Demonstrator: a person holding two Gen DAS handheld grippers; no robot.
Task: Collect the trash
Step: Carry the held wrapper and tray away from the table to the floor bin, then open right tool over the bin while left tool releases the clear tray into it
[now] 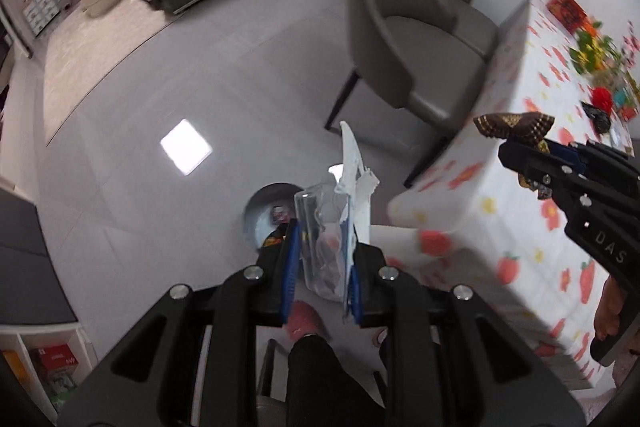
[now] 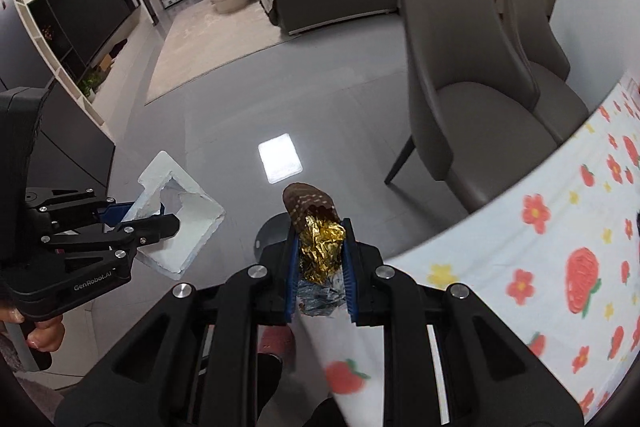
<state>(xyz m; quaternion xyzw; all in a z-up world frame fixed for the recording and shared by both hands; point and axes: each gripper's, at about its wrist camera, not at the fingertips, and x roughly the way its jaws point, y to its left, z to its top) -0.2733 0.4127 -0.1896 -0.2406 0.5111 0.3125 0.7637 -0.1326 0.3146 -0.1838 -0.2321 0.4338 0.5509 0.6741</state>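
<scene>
Your left gripper (image 1: 322, 259) is clamped on a torn clear-and-white plastic package (image 1: 340, 211), ripped open at its middle; your right gripper (image 2: 320, 267) pinches a crumpled gold foil wrapper (image 2: 322, 251) with a brown dotted paper cup at its tip. That makes two pieces of trash, one per claw. A round grey bin (image 1: 266, 211) sits on the floor just behind the left claw, at its 11 o'clock. Two grey chairs (image 2: 472, 99) stand at 1 o'clock, and the flower-print tablecloth (image 2: 540, 247) is at 3 o'clock.

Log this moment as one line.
left gripper: shut on plastic packaging | right gripper: shut on gold foil wrapper | trash bin: below
</scene>
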